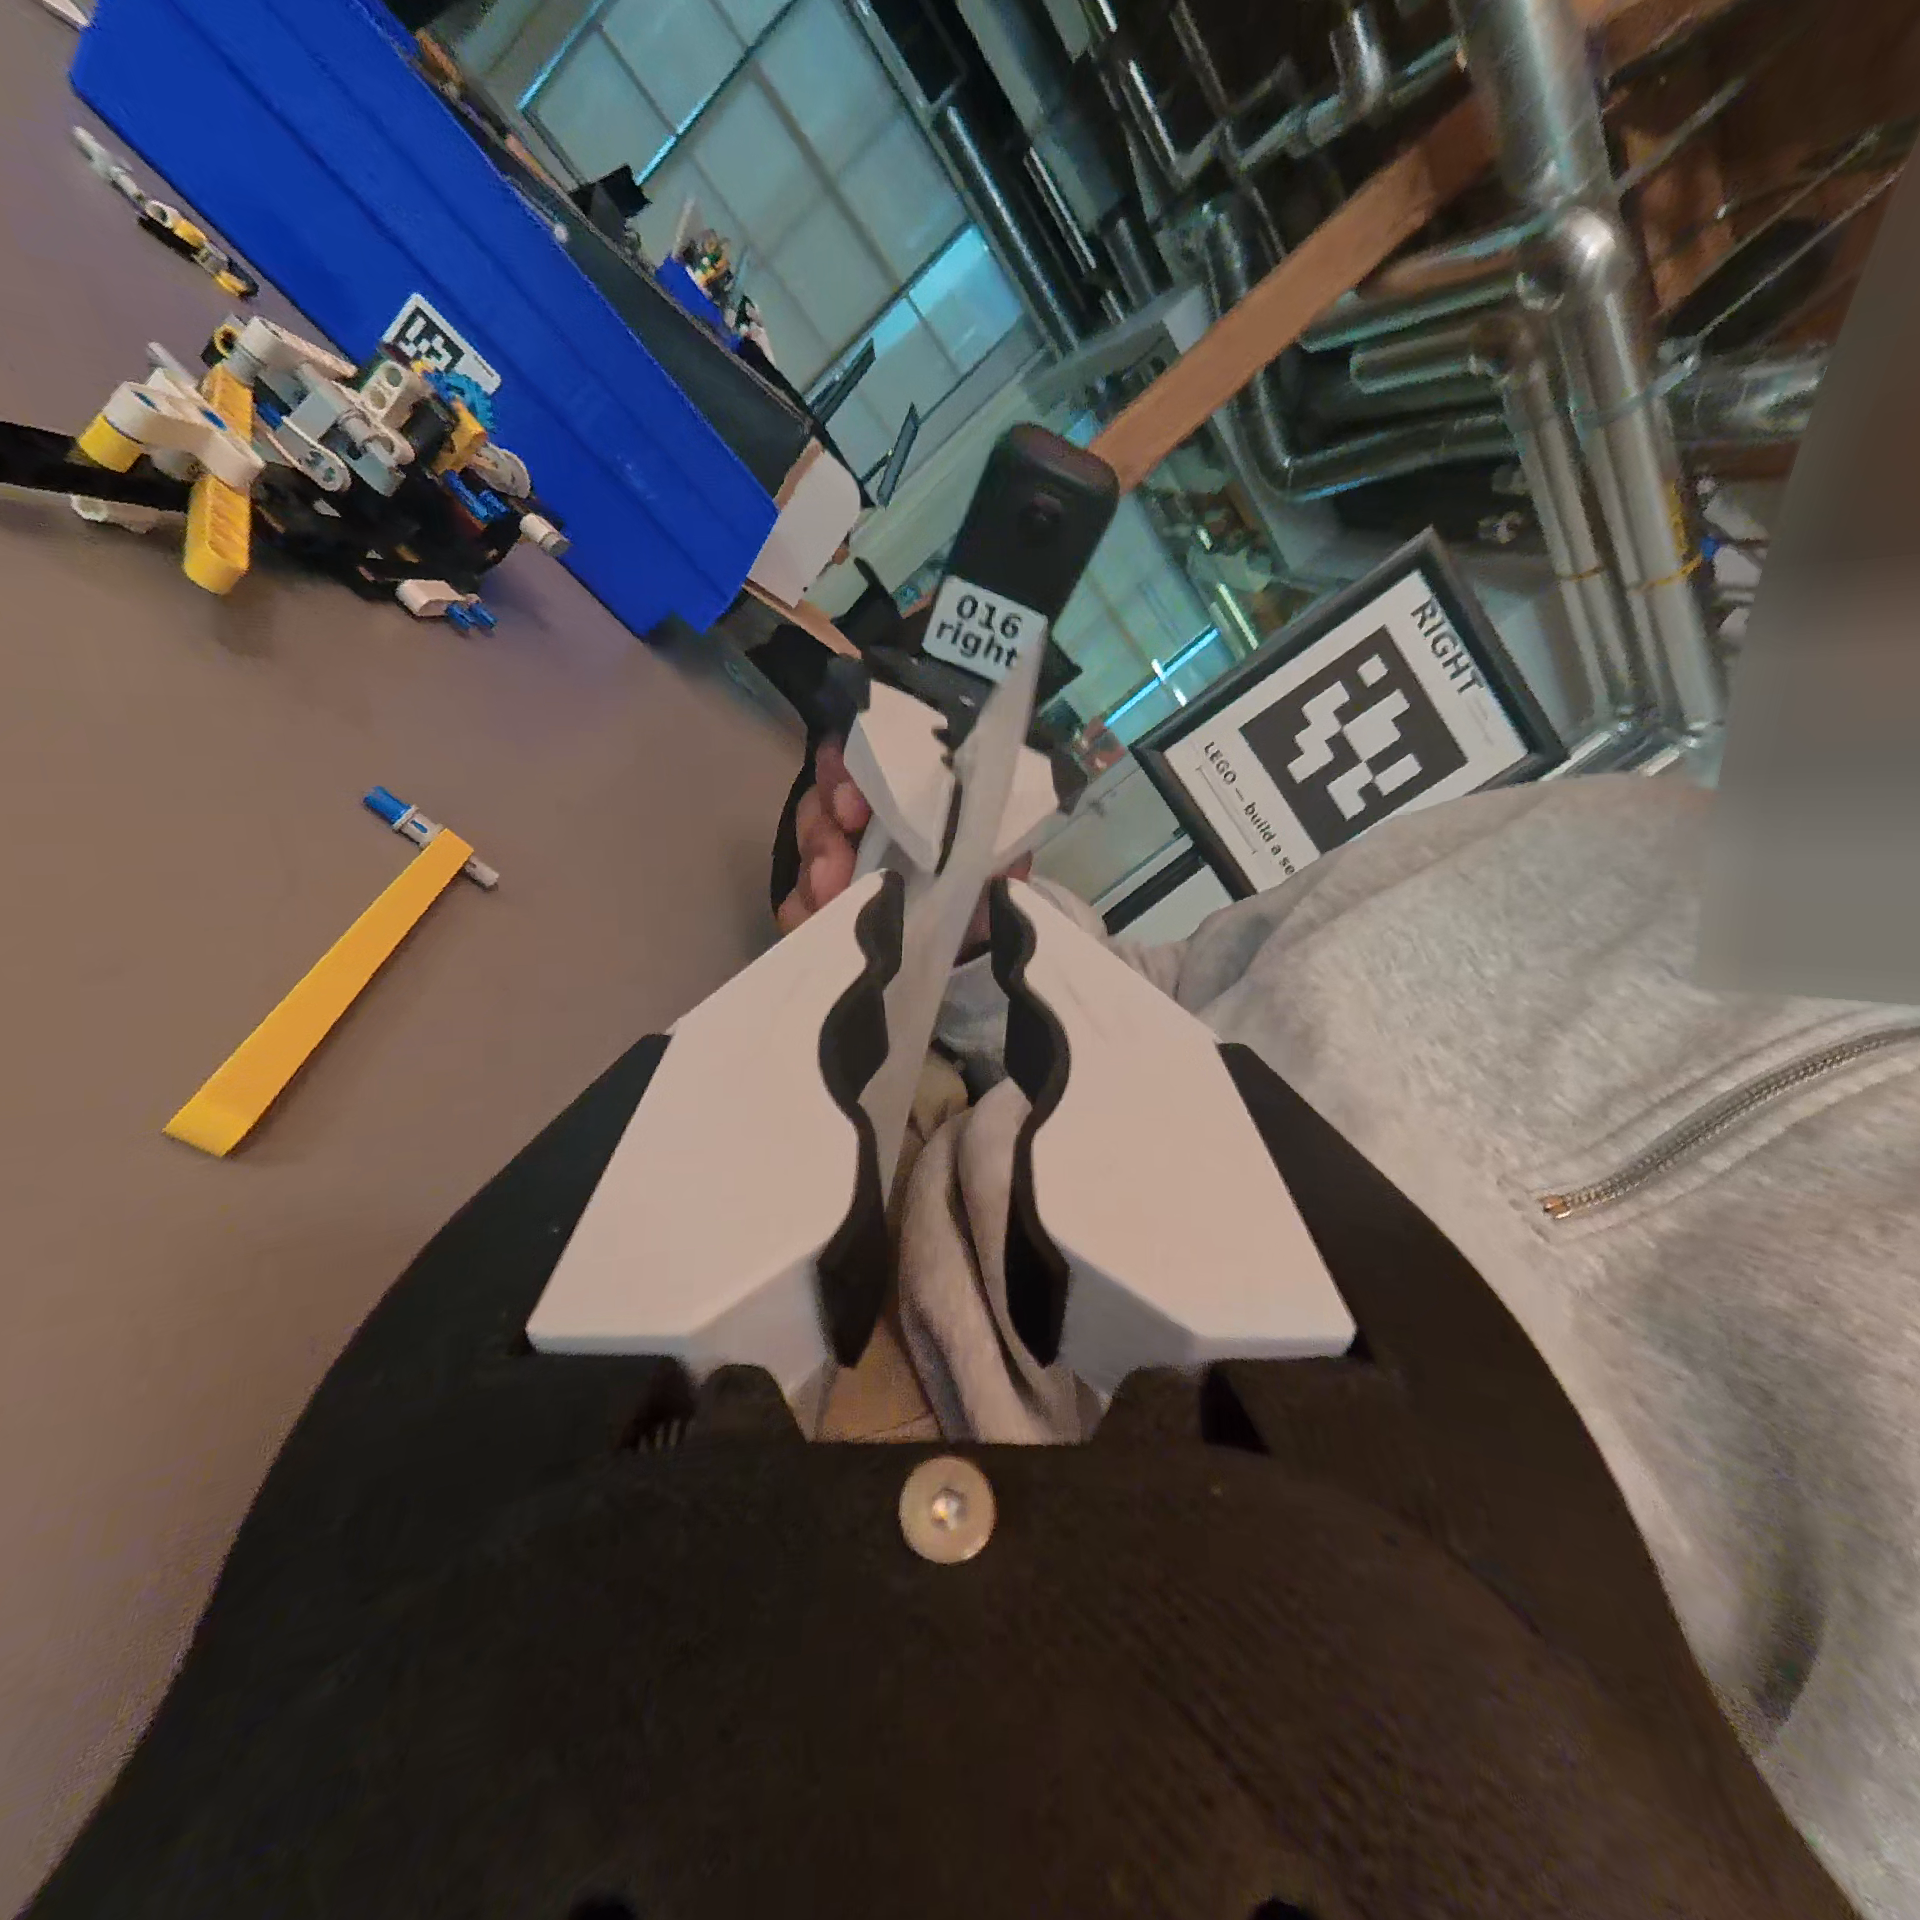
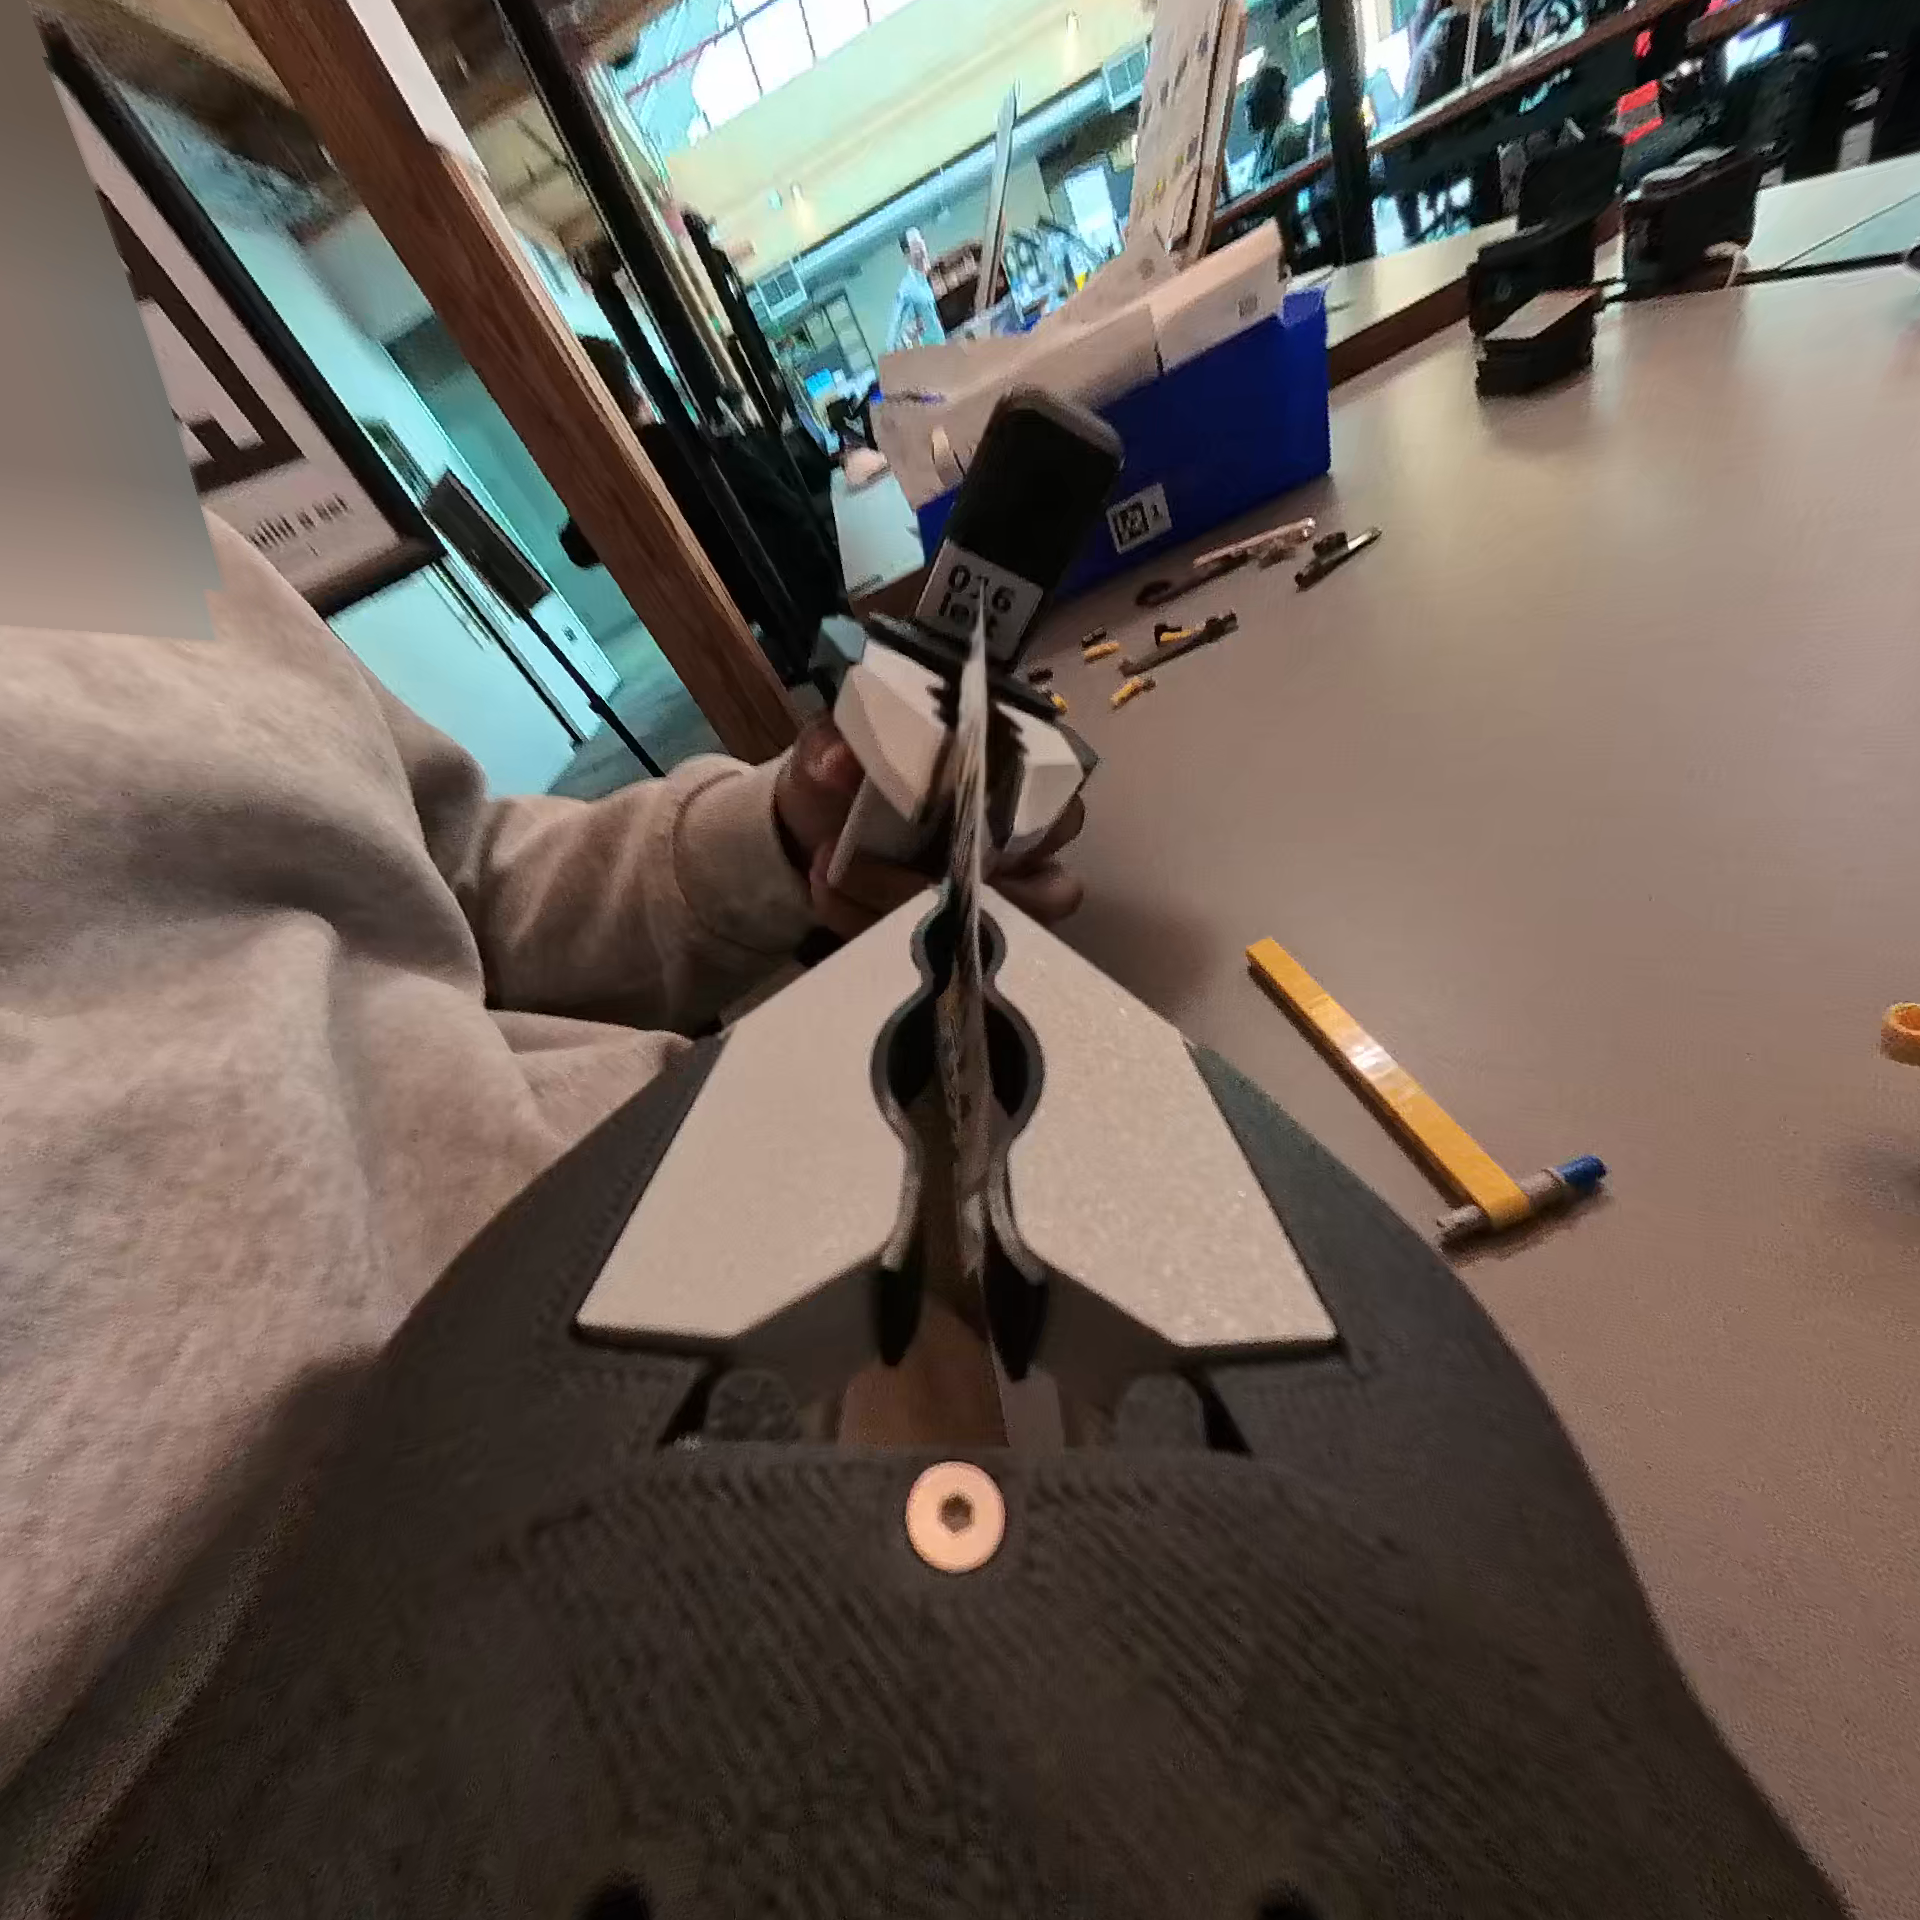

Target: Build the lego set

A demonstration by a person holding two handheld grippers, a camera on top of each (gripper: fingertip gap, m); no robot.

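On the grey surface (image 1: 312, 1351), the half-built lego model (image 1: 301, 457) stood far left, just in front of the blue bin (image 1: 468, 312). Nearer than the model, and well apart from it, lay a yellow beam (image 1: 322, 997) with a blue-tipped axle (image 1: 426, 836) through its far end. Right of the beam, the left claw (image 1: 940, 904) was clamped on a thin sheet (image 1: 935, 935) seen edge-on, likely a booklet page, though too thin to tell. The same sheet ran on into the right claw (image 1: 940, 790), which faced the left one and was closed on its other end, held by a hand (image 1: 821, 842). Right of the claws was a grey sleeve (image 1: 1455, 1143), with a framed marker sign (image 1: 1351, 727) behind it.

In the right wrist view, the right claw (image 2: 961, 914) pinched the sheet (image 2: 966, 997); the beam (image 2: 1382, 1081) lay to its right, loose small pieces (image 2: 1174, 644) beyond.
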